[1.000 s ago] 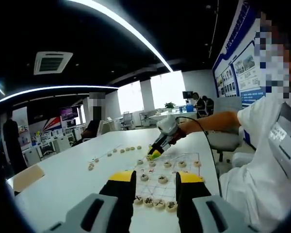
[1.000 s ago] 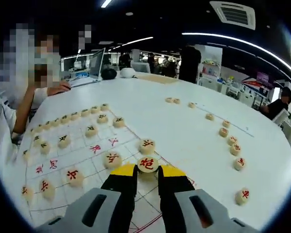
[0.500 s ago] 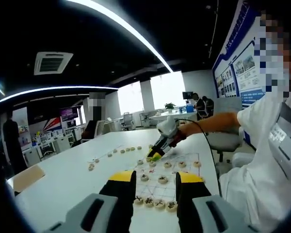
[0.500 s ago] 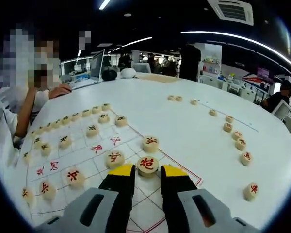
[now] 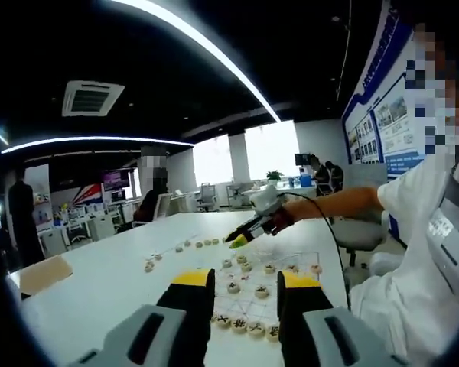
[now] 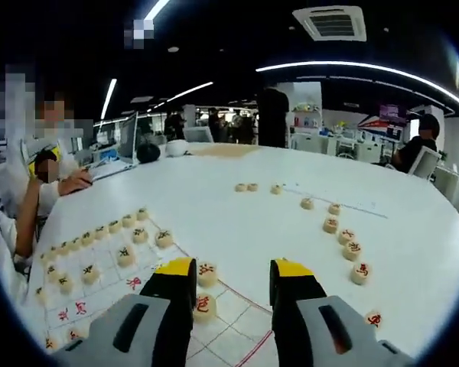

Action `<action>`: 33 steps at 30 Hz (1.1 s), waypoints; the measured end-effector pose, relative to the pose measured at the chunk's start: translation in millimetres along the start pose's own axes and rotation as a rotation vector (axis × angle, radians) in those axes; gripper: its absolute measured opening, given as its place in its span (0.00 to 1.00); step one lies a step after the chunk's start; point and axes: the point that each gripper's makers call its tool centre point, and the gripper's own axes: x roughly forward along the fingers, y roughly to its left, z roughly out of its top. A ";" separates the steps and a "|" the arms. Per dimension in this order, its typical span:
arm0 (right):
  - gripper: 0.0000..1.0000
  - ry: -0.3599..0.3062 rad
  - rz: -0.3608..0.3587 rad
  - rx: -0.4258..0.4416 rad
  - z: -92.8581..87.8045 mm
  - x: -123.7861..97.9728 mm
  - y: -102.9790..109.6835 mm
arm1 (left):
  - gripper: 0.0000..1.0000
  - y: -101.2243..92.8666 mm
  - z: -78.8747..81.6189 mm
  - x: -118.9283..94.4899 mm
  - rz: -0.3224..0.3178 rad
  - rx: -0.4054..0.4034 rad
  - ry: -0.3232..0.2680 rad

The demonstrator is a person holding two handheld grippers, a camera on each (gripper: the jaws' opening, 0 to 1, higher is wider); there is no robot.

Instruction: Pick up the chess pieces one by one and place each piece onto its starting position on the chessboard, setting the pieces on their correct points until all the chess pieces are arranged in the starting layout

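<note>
The chessboard (image 6: 241,325) lies on the white table, with a row of black-marked pieces (image 6: 99,229) along its far left side. Two red-marked pieces (image 6: 207,274) sit just inside my right gripper's left jaw. My right gripper (image 6: 233,269) is open, held above the board with nothing between its jaws. Loose red pieces (image 6: 344,237) curve across the table to the right. In the left gripper view, my left gripper (image 5: 245,281) is open and empty over the near edge of the board (image 5: 279,294). The right gripper (image 5: 237,241) hovers above the board's far side.
A person's arm (image 5: 344,202) reaches across from the right, holding the right gripper. Loose pieces (image 5: 149,265) lie left of the board. A laptop (image 6: 128,136) and a seated person are at the table's far left. Bare white tabletop (image 6: 237,214) stretches beyond the board.
My right gripper has opened and let go of the red piece, then lifted up and away from it. The piece stays on the board. The left gripper stayed open, shifting only slightly.
</note>
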 end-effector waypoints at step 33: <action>0.33 0.116 -0.174 -0.069 35.8 213.3 -26.4 | 0.33 16.4 9.8 -15.9 0.044 -0.023 -0.058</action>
